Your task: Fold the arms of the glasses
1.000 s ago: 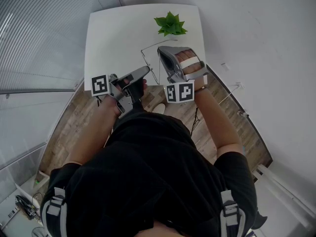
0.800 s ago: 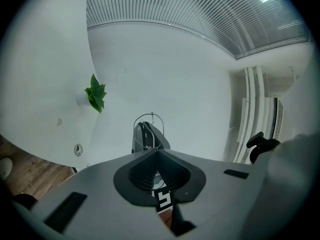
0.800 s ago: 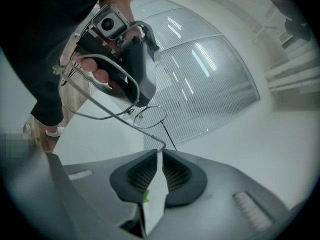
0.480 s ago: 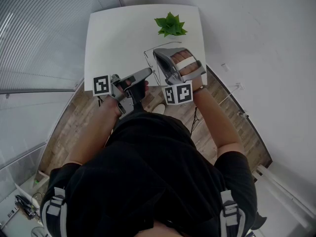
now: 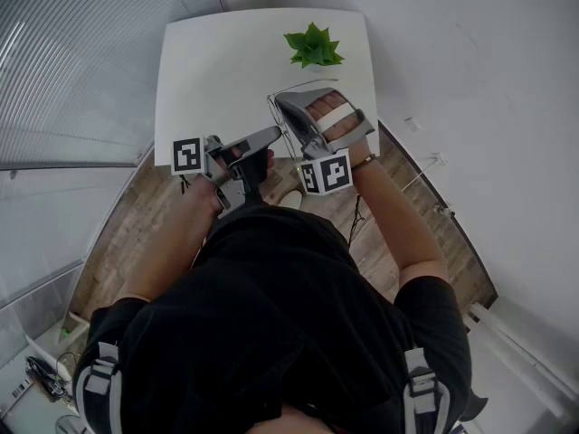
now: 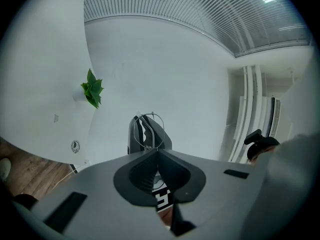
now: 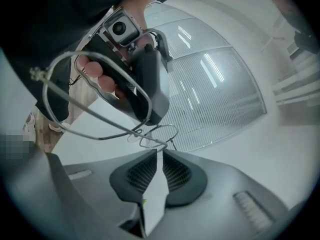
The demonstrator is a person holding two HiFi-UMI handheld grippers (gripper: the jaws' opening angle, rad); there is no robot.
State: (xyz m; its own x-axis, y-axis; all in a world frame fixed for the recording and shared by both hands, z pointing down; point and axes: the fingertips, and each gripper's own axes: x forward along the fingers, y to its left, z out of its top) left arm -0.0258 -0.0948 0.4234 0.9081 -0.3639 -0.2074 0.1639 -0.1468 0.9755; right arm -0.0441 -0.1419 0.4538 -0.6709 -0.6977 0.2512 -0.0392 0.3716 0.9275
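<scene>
**A:** Left gripper (image 6: 154, 151) first: what has it got?

**B:** Its jaws are pressed together on the thin wire frame of the glasses (image 7: 100, 106). In the left gripper view, one round lens rim sticks up just past the tips.

**A:** And the right gripper (image 7: 161, 150)?

**B:** Not clenched. A narrow slit runs all the way down between its two pads, with white showing through. A wire arm of the glasses lies across the very tips. The gap is wider than the wire, so the pads are not pinching it.

**A:** Where do the glasses sit, then?

**B:** In the air between the two grippers, whose tips are close together. In the head view that spot is over the near right part of the white table (image 5: 208, 61), close to the person's body.

**A:** Anything else on the table?

**B:** A small green plant (image 5: 314, 46) on the far side, well apart from the grippers.

**A:** Can you see how far the arms are folded?

**B:** One arm runs at a slant from the nearer lens rim to the right gripper's tips. The other arm I can't make out.
</scene>
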